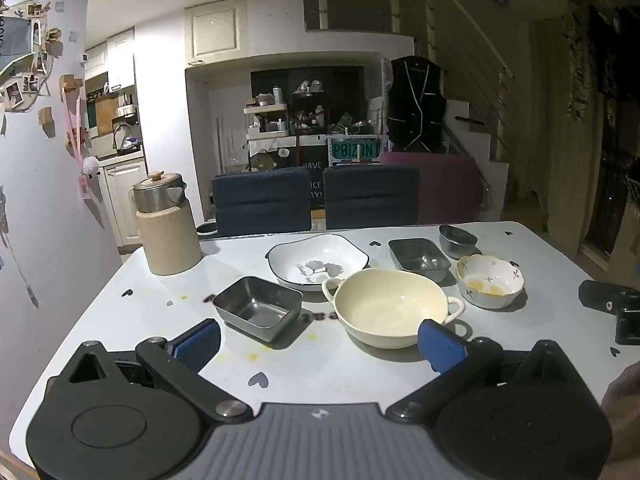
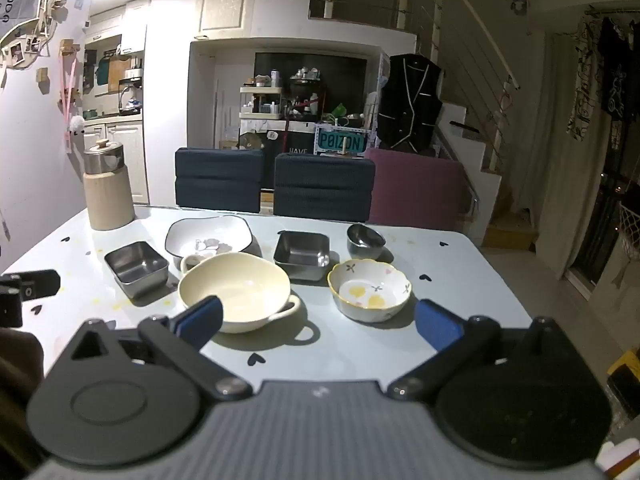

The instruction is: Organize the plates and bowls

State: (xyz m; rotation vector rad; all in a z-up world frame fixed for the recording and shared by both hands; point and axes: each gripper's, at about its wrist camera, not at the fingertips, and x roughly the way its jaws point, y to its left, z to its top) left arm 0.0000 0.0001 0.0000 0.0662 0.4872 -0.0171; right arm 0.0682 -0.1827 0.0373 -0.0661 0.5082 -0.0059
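On the white table point(image 1: 132, 320) stand a cream two-handled bowl point(image 1: 390, 306) point(image 2: 236, 290), a white dark-rimmed plate point(image 1: 318, 258) point(image 2: 208, 236), a flowered bowl point(image 1: 490, 280) point(image 2: 370, 290), two square steel trays point(image 1: 258, 306) point(image 1: 420, 258) and a small round steel bowl point(image 1: 458, 240) point(image 2: 366, 240). My left gripper point(image 1: 320, 342) is open above the near table edge, its blue pads point(image 1: 198, 344) either side of the gap in front of the cream bowl. My right gripper point(image 2: 318, 322) is open too, nothing between its fingers, between the cream and flowered bowls.
A beige jug with a steel lid point(image 1: 168, 228) point(image 2: 106, 188) stands at the table's far left corner. Two dark chairs point(image 1: 262, 204) and a purple one point(image 2: 416, 188) line the far side. Stairs rise at the right.
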